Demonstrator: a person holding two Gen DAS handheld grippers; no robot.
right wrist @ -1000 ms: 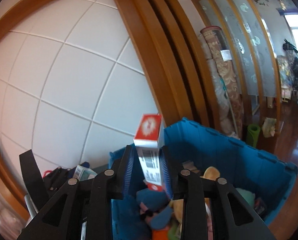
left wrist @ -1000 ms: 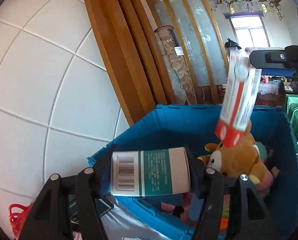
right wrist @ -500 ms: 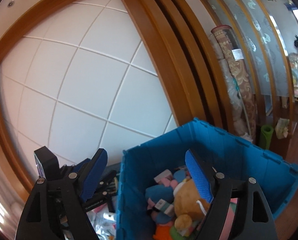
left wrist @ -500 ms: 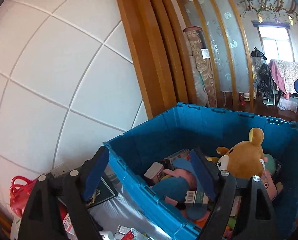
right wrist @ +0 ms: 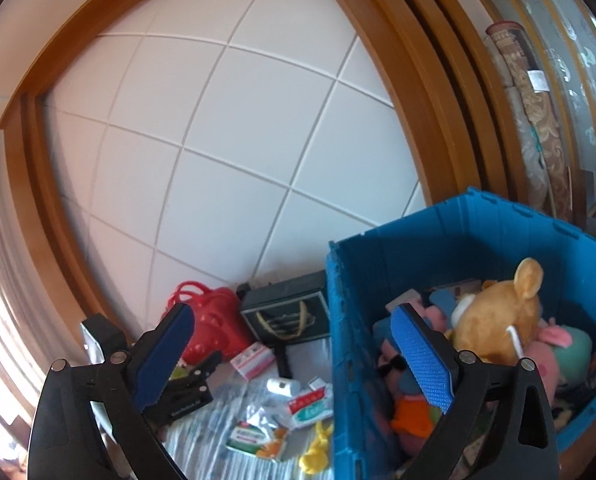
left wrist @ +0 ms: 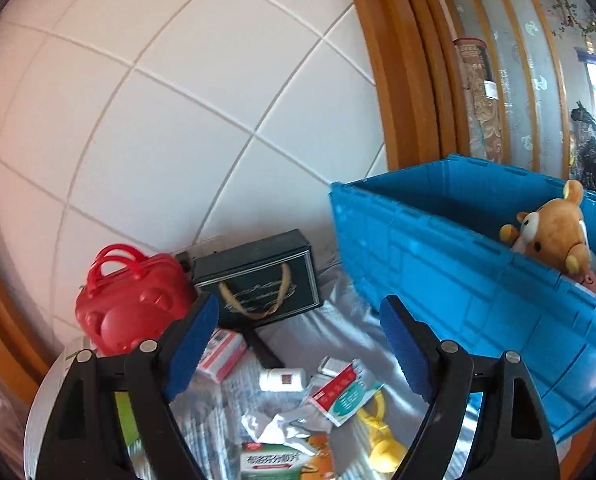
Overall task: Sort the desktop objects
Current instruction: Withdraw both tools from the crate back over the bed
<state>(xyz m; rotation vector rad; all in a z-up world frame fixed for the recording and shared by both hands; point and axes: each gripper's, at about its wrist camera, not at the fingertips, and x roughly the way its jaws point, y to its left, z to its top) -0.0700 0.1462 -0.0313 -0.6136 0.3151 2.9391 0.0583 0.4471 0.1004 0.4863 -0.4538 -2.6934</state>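
My left gripper (left wrist: 300,344) is open and empty, above loose items on a silver cloth: a white pill bottle (left wrist: 281,379), a red-and-teal box (left wrist: 344,394), a pink box (left wrist: 221,354), a green-and-white box (left wrist: 275,462) and a yellow toy (left wrist: 378,436). The blue crate (left wrist: 450,280) stands to its right. My right gripper (right wrist: 293,354) is open and empty, astride the crate's left wall (right wrist: 340,320). In the crate lie a brown plush bear (right wrist: 498,320), other soft toys and boxes. The same loose items (right wrist: 285,412) lie left of the crate.
A red toy handbag (left wrist: 131,304) and a dark green gift box with a gold handle (left wrist: 261,280) stand against the white tiled wall. The left gripper's body (right wrist: 177,392) shows in the right wrist view. Wooden door frames and rolled carpets stand behind the crate.
A second ago each gripper held a box over the crate. Both opened and let the boxes go. Both have since swung left, away from the crate toward the loose items.
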